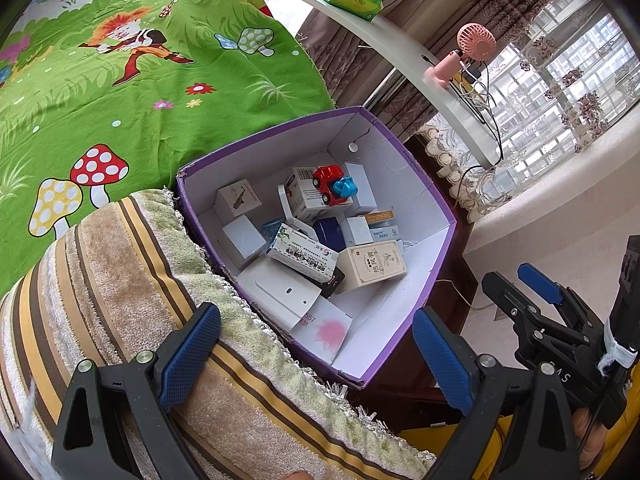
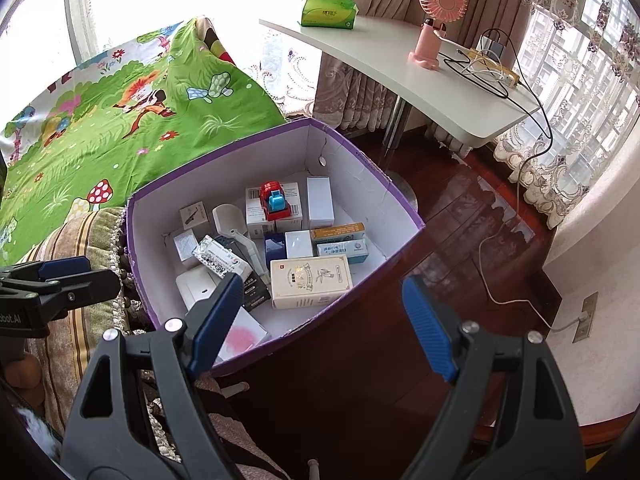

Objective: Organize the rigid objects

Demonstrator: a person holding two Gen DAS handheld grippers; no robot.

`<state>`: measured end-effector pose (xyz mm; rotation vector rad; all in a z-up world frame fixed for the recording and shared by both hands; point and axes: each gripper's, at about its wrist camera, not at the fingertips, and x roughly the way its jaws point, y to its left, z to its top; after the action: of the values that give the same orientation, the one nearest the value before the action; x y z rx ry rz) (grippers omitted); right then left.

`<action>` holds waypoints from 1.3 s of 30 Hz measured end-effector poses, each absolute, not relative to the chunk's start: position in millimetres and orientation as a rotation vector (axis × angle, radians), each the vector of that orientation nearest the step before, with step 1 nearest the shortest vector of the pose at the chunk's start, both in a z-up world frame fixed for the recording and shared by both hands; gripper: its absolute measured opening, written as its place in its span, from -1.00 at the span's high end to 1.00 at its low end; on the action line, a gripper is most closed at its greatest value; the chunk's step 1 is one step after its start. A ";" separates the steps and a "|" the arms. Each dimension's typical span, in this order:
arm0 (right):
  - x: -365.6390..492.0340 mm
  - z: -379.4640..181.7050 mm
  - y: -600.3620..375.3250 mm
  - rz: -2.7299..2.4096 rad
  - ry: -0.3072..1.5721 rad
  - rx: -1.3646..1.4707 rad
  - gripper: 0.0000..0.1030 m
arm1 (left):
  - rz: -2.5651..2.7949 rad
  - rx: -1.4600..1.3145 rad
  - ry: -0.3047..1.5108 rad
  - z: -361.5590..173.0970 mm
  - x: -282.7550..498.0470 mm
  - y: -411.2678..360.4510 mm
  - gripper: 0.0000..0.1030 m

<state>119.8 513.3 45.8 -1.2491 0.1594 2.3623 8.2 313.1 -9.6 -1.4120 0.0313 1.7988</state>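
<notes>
Purple cardboard walls framed the open box [image 1: 416, 168], packed with small rigid cartons and a red plastic toy truck [image 1: 330, 184]. Both the left hand-held gripper [image 1: 316, 356] and right hand-held gripper [image 2: 320, 320] hovered just beside its near rim, ribbed blue pads spread wide, holding nothing.

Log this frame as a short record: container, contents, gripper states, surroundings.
container: purple box, open top, white inside
contents: small cartons in a loose pile; red toy car on top of a white carton
left gripper: open, holding nothing
right gripper: open, holding nothing
surroundings: green cartoon cloth; white table with pink fan and tissue pack
</notes>
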 end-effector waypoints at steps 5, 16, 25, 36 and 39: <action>119.5 45.9 513.9 2.362 0.159 -1.251 -0.63 | 1.799 -1.412 0.032 -9.5 8.3 313.0 -0.90; 118.1 45.0 515.9 2.363 0.165 -1.252 -0.63 | 1.800 -1.412 0.032 -9.3 8.4 313.2 -0.90; 118.4 44.2 516.0 2.363 0.167 -1.250 -0.63 | 1.800 -1.412 0.033 -9.7 8.0 312.7 -0.90; 118.6 44.6 516.4 2.363 0.167 -1.251 -0.63 | 1.801 -1.413 0.033 -9.7 8.0 312.6 -0.90; 118.5 44.6 516.6 2.364 0.167 -1.250 -0.63 | 1.801 -1.413 0.033 -9.4 8.2 312.9 -0.90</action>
<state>118.5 516.6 44.6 -1.2498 0.1670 2.3640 8.2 312.9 -9.4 -1.4131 0.0334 1.8010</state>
